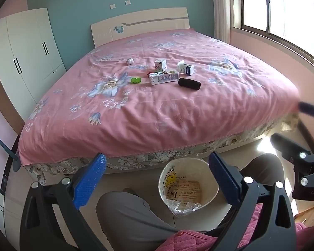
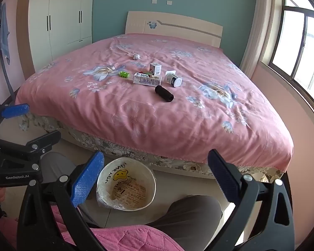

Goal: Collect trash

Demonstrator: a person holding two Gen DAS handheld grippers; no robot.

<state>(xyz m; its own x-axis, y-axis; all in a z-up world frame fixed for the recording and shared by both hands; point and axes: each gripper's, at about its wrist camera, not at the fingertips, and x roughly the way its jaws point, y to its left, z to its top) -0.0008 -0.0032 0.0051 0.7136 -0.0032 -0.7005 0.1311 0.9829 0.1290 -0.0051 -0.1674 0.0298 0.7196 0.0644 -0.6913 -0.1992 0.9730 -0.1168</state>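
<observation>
Trash lies in the middle of the pink flowered bed (image 1: 157, 113): a crumpled paper ball (image 1: 129, 61), a small white box (image 1: 160, 65), a lying carton (image 1: 164, 78), a white jar on its side (image 1: 185, 68), a black cylinder (image 1: 189, 84) and a green piece (image 1: 135, 80). The same items show in the right wrist view: paper ball (image 2: 136, 56), box (image 2: 155, 69), carton (image 2: 147, 79), jar (image 2: 173, 78), cylinder (image 2: 164, 93), green piece (image 2: 124, 74). A bag-lined bin (image 1: 187, 188) (image 2: 126, 184) stands on the floor at the bed's foot. My left gripper (image 1: 157, 179) and right gripper (image 2: 156, 177) are open and empty, well short of the bed.
A person's knees in grey trousers (image 1: 131, 219) (image 2: 190, 215) and a pink quilted jacket (image 2: 125, 238) sit beside the bin. A white wardrobe (image 1: 27, 52) stands left of the bed, a window (image 1: 282, 10) on the right. A headboard (image 2: 173, 27) backs the bed.
</observation>
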